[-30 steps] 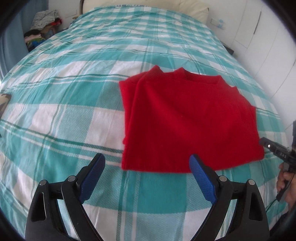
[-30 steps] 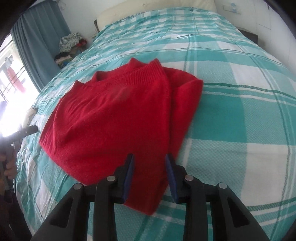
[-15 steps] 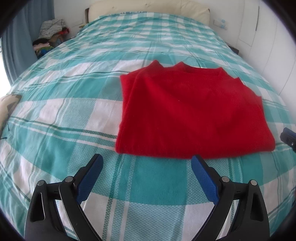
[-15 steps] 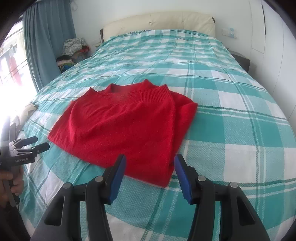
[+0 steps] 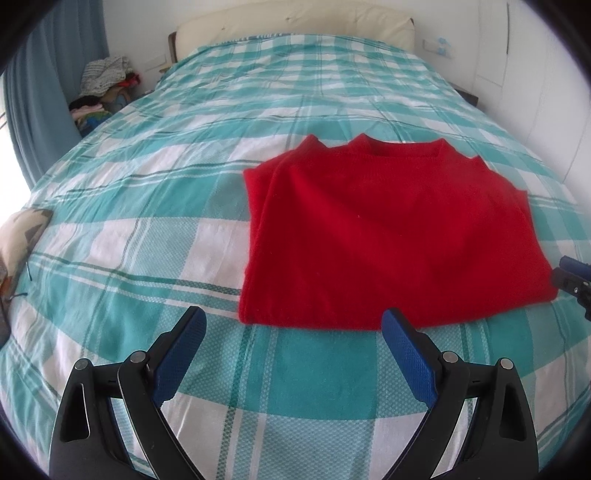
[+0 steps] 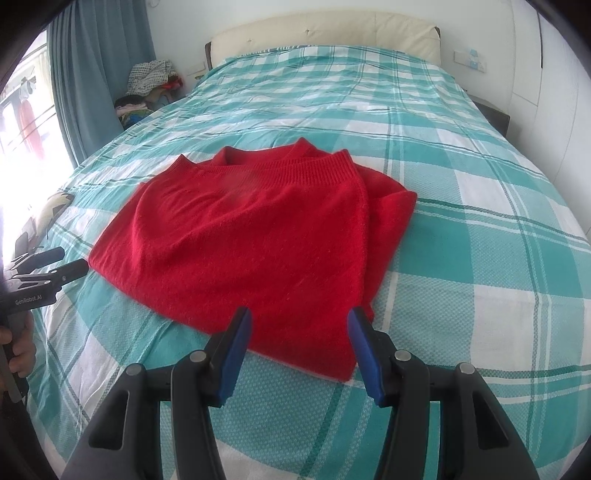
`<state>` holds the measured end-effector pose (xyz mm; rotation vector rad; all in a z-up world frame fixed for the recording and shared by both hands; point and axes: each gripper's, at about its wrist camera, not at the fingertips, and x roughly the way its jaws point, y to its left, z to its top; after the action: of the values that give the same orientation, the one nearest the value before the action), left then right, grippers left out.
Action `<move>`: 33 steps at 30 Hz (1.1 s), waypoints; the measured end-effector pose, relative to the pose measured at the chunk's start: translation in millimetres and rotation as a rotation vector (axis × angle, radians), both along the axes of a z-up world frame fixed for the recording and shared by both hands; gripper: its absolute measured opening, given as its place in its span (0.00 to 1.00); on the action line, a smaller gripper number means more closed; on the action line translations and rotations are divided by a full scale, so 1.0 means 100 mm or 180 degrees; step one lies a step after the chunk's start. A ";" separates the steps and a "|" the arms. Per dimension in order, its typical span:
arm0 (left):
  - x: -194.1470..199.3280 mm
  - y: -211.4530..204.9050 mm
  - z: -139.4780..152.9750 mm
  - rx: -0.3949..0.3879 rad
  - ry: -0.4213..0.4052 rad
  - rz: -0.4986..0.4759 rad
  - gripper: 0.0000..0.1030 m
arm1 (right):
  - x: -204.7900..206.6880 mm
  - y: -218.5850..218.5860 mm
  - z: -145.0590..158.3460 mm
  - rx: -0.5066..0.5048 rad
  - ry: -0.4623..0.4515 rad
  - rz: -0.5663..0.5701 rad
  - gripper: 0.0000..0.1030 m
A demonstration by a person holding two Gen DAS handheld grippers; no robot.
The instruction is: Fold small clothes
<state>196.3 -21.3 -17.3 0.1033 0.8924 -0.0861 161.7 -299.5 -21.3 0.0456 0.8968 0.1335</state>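
A red knit sweater (image 5: pixel 391 236) lies folded flat on the teal and white checked bed; it also shows in the right wrist view (image 6: pixel 258 240), ribbed hem folded over toward the collar. My left gripper (image 5: pixel 293 323) is open and empty, just short of the sweater's near edge. My right gripper (image 6: pixel 299 321) is open and empty, its jaws over the sweater's near corner. The left gripper's tips (image 6: pixel 55 264) show at the left edge of the right wrist view, and the right gripper's tip (image 5: pixel 572 273) at the right edge of the left wrist view.
The bed (image 5: pixel 184 221) fills both views. A cream headboard (image 6: pixel 325 33) stands at the far end. A pile of clothes (image 6: pixel 147 85) sits by blue curtains (image 6: pixel 96 74) at the far left. A patterned cushion (image 5: pixel 22 236) lies at the bed's left edge. White cupboards line the right.
My right gripper let go of the sweater's corner, opened wide and drew back. My left gripper pulled back a little. The sweater now lies flat.
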 end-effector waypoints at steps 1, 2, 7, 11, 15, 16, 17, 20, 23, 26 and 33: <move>0.00 -0.01 -0.01 0.0024 0.0005 0.0001 0.94 | -0.01 0.00 0.00 0.0003 -0.0002 -0.0008 0.52; 0.00 -0.01 -0.02 0.0043 0.0014 0.0005 0.94 | -0.01 -0.01 0.01 0.0009 -0.0003 -0.0015 0.52; 0.01 0.03 -0.03 0.0024 0.0047 0.0048 0.94 | -0.01 -0.10 0.04 0.0050 -0.0020 -0.0099 0.52; 0.02 0.06 -0.01 0.0007 0.0054 0.0067 0.94 | 0.00 -0.25 0.04 0.0182 -0.0028 -0.0263 0.52; 0.02 0.09 0.03 0.0008 0.0024 0.0083 0.94 | 0.05 -0.41 0.01 0.0425 -0.0008 -0.0366 0.52; 0.03 0.11 0.05 0.0000 0.0015 0.0091 0.94 | 0.07 -0.45 -0.01 0.0477 -0.0027 -0.0379 0.53; 0.03 0.13 0.06 -0.0011 0.0006 0.0099 0.94 | 0.11 -0.49 -0.03 0.0504 -0.0046 -0.0391 0.55; 0.06 0.19 0.11 -0.0042 -0.0007 0.0149 0.94 | 0.32 -0.68 -0.16 0.0691 0.0037 -0.0479 0.67; 0.07 0.29 0.14 -0.0109 -0.0009 0.0215 0.94 | 0.57 -0.92 -0.31 0.1167 0.0186 -0.0652 0.67; 0.06 0.40 0.20 -0.0177 -0.0021 0.0262 0.94 | 0.79 -0.99 -0.42 0.1465 0.0318 -0.0658 0.67; 0.04 0.68 0.32 -0.0339 -0.0044 0.0389 0.94 | 1.01 -0.62 -0.45 0.1007 0.0643 -0.0508 0.12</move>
<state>200.2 46.6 14.5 -0.0501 0.8768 -0.0188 262.8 -361.2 -66.2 0.4305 1.0628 0.1222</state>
